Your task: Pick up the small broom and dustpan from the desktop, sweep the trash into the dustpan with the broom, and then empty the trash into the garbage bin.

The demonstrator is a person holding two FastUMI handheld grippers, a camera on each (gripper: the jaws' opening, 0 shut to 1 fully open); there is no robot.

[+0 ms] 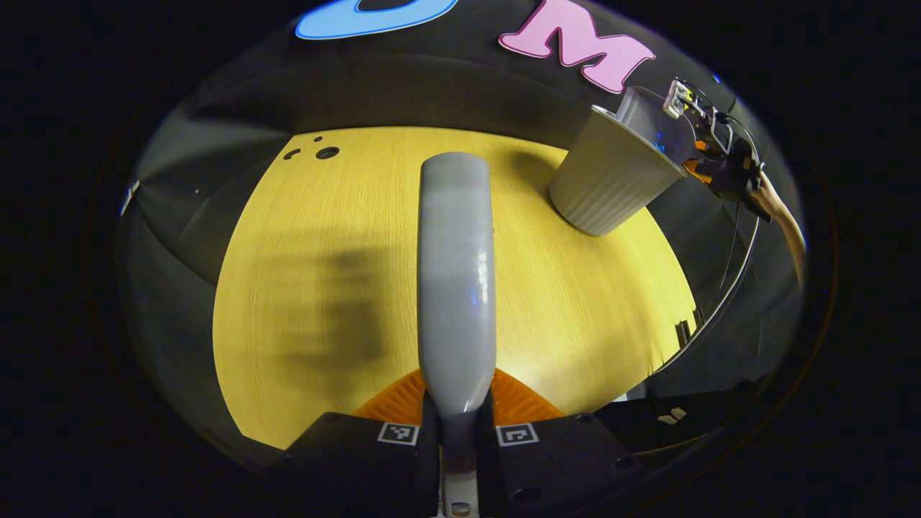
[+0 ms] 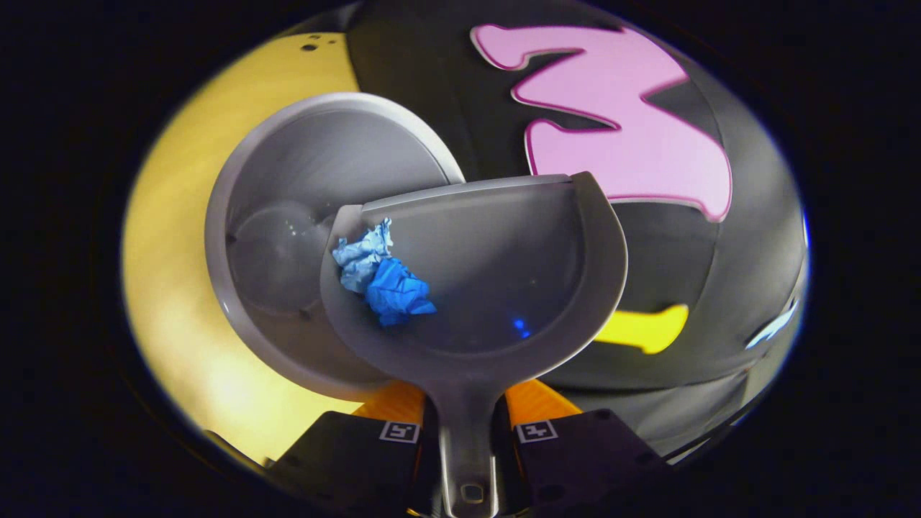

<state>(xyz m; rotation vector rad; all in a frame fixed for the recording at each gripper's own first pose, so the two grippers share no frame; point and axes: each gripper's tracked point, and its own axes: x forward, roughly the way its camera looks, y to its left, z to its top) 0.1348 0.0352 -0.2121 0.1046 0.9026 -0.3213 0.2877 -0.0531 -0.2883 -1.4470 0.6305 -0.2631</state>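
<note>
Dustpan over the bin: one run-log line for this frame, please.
phase: emptying | right hand-held gripper: shut on dustpan handle, tilted over bin | trash: in dustpan | left hand-held gripper: shut on broom above desk

Nothing readable anywhere here. In the left gripper view, two small square black-and-white coded markers [image 1: 398, 433] sit on the near gripper body, either side of the grey handle; they are patterns, not letters or numbers. In the right gripper view the same kind of markers [image 2: 536, 431] show on that gripper's body, again mere patterns. The grey bin [image 1: 611, 176], far right on the table, carries no print that can be made out.
</note>
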